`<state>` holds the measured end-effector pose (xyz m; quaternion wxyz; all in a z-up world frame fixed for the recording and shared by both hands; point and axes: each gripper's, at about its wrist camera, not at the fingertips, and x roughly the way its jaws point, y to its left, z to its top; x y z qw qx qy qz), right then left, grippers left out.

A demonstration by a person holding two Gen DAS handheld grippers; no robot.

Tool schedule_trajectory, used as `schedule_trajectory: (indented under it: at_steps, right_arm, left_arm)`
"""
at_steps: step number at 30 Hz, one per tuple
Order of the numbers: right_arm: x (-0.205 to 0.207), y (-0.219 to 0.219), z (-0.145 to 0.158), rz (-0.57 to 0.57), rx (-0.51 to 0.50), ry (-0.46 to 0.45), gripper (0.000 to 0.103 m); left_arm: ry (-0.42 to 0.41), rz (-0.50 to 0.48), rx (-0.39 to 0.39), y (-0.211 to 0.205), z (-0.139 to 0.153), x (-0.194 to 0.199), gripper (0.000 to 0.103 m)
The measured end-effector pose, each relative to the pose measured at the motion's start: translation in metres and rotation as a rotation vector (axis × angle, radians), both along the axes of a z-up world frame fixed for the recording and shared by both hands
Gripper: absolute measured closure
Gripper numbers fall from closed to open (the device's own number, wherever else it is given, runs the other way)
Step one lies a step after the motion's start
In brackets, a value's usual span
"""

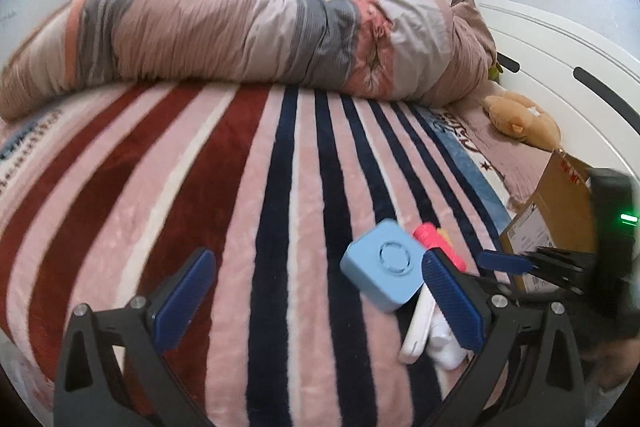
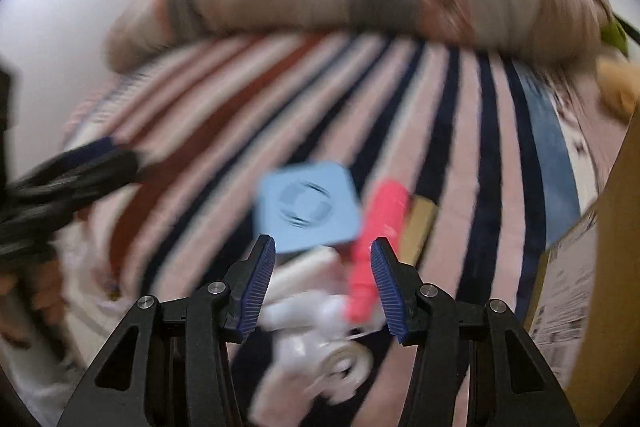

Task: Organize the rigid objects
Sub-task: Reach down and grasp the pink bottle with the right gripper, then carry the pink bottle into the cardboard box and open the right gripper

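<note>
So the whole scene sits on a bed covered by a striped blanket (image 1: pixel 248 187) in pink, dark red and navy, with a big rolled-up duvet (image 1: pixel 240 39) lying across the far side of it. Off on the right edge there's a cardboard box (image 1: pixel 552 223) standing on the bed near the white bed frame (image 1: pixel 560 59), and a tan plush toy (image 1: pixel 520 119) further back beside that frame. The stuff to sort is bunched together in a little pile on the blanket just left of the box: a light blue cube (image 1: pixel 386 263) with a round ring on its top face, a pink-red cylinder (image 1: pixel 434 239) right next to it, a yellowish block (image 2: pixel 420 227) on the cylinder's far side, plus some white items (image 1: pixel 428 335) closest to the cameras, way too blurry in the right wrist view to say what they are. The left gripper (image 1: pixel 316 303) is spread wide, nothing between its fingers, the blue cube sitting just by its right pad. The right gripper (image 2: pixel 322 287) is parted too, hovering above the pile, gripping nothing, with the pink cylinder showing between its pads.
</note>
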<state>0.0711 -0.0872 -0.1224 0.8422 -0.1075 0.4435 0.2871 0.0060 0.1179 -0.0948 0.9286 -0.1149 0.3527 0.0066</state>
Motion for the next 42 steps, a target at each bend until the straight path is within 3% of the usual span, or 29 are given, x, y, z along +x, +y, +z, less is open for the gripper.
schedule_trajectory:
  at_steps: [4, 17, 24, 27, 30, 37, 38, 40, 42]
  right_arm:
    - [0.026, 0.0, -0.029, -0.072, -0.071, 0.048, 0.074]
    - [0.095, 0.019, -0.04, -0.092, -0.059, 0.111, 0.073]
    - [0.09, 0.046, -0.046, -0.035, -0.228, 0.007, 0.073]
    - [0.087, 0.034, -0.041, -0.065, -0.145, 0.01, 0.074]
    - [0.065, 0.022, -0.026, -0.05, -0.073, -0.045, 0.075]
    - [0.015, 0.01, 0.03, 0.071, 0.092, -0.163, 0.076]
    - [0.009, 0.009, 0.038, 0.085, 0.111, -0.18, 0.076]
    - [-0.001, 0.005, 0.058, 0.109, 0.148, -0.215, 0.076]
    - [-0.009, 0.0, 0.072, 0.127, 0.175, -0.237, 0.076]
  left_arm:
    - [0.024, -0.014, -0.018, 0.009, -0.016, 0.006, 0.001]
    - [0.037, -0.014, -0.029, 0.012, -0.023, 0.014, 0.001]
    - [0.034, -0.027, -0.031, 0.012, -0.023, 0.014, 0.001]
    - [0.033, -0.051, -0.041, 0.011, -0.022, 0.018, 0.001]
    - [0.021, -0.105, -0.059, 0.008, -0.015, 0.025, 0.001]
    - [-0.024, -0.352, -0.194, -0.012, 0.024, 0.064, 0.002]
    - [-0.035, -0.393, -0.215, -0.018, 0.03, 0.067, 0.003]
    - [-0.06, -0.461, -0.234, -0.03, 0.044, 0.07, 0.019]
    - [-0.079, -0.52, -0.237, -0.043, 0.058, 0.07, 0.026]
